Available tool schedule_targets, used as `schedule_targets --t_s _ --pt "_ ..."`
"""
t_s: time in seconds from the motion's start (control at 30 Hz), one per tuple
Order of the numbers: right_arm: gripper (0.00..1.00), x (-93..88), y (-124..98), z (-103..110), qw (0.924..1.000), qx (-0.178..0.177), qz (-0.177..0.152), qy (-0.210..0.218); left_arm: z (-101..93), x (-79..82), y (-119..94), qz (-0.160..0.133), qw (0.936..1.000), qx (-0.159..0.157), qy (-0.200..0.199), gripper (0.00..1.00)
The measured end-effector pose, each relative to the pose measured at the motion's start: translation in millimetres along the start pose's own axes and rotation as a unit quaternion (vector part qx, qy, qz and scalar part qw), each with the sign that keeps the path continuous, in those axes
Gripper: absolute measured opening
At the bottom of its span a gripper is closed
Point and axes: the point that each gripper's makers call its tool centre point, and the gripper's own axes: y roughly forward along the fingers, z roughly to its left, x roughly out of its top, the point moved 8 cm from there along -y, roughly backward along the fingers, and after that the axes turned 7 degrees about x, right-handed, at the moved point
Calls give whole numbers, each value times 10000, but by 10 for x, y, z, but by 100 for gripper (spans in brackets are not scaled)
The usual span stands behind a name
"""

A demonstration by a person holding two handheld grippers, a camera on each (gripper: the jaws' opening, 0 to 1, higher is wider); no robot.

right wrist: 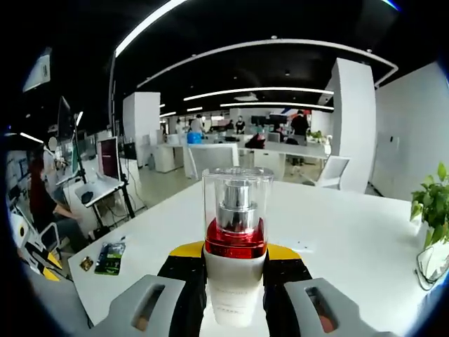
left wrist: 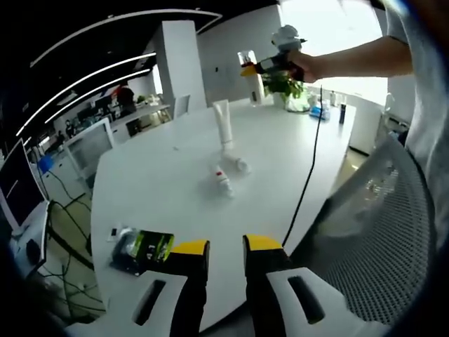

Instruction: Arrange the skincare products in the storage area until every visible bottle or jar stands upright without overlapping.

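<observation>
The white table [left wrist: 154, 175] carries most of the products, and the step in hand seems to be the carrying of one pump bottle [right wrist: 236, 246] toward a standing place. The right gripper [right wrist: 236, 281] is clenched on this bottle, which has a clear cap, a silver pump, a red collar and a white body; in the left gripper view it is held high above the far end of the table. The next move, I think, calls for lowering it straight onto a bare place, well apart from the others. A white tube [left wrist: 223, 123] stands upright near the middle, and two small bottles [left wrist: 231, 172] lie on their sides just beside it, so they need to be raised. The left gripper [left wrist: 226, 263] is released and holds nothing. A dark packet [left wrist: 144, 249] lies near the table edge. No writing can be read.
</observation>
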Motion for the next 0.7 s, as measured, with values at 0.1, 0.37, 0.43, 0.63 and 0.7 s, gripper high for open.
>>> schedule_targets --t_s 0.1,0.37,0.43,0.63,0.7 --pt "24 28 -6 -34 10000 -18 13 -16 9 4 -1 -18 10000 48 41 19" --pt "24 186 -13 -192 9999 -97 -94 -51 3 -4 5 19 10000 27 73 18" --pt "24 225 -8 -229 9998 -112 -96 -110 2 -5 6 26 10000 24 76 18" --pt "24 390 -19 -417 9995 -162 -229 -107 1 -9 10 51 9999 12 94 18" --pt "24 447 -25 -479 9994 -208 -268 -106 1 -11 11 57 9999 8 106 18"
